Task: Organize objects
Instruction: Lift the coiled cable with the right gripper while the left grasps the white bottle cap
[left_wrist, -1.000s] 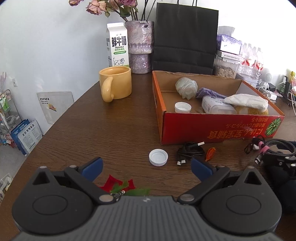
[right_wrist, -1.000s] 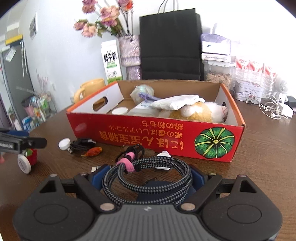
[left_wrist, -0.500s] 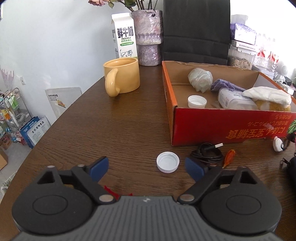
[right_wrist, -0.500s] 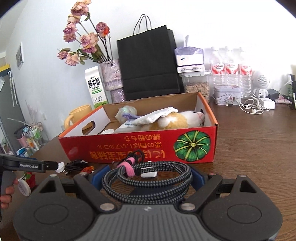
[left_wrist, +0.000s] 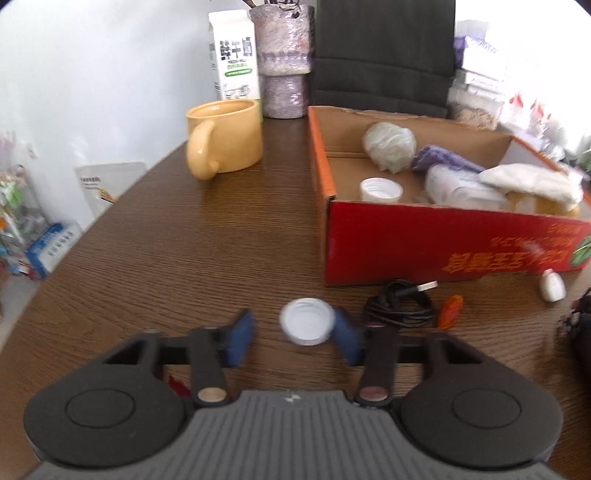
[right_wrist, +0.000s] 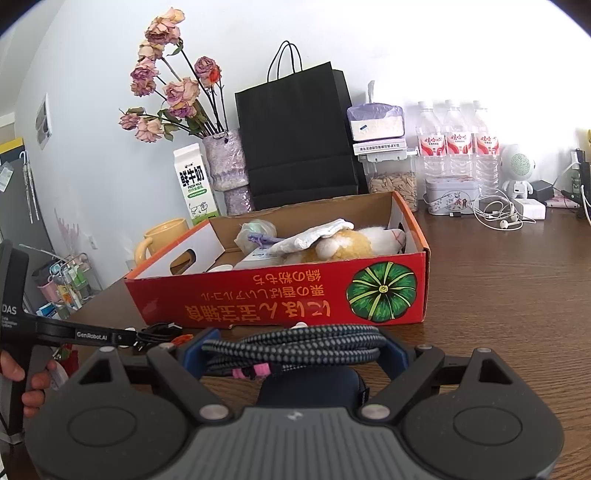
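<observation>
The red cardboard box (left_wrist: 424, 240) on the wooden bench (left_wrist: 166, 240) already holds a good share of the clutter: a white bottle cap (left_wrist: 380, 190), a wad of pale plastic wrap (left_wrist: 388, 146), a purple item, a wipes pack and a plush toy under a white cloth (right_wrist: 314, 232). Still loose on the bench in front of the box are a second white cap (left_wrist: 306, 325), a coiled black USB cable (left_wrist: 399, 306), a small orange piece (left_wrist: 450, 315) and a small white object (left_wrist: 551, 286). The left tongs (left_wrist: 293, 334) have just been closing, the loose cap between them; the right pad seems to touch its rim while the left pad stands clear, so no firm grip yet. The right tongs (right_wrist: 295, 354), spread wide, clamp a coil of braided grey cable (right_wrist: 295, 345) just in front of the box's near wall, apparently bound for the box. By this reckoning the sorting is about half done.
</observation>
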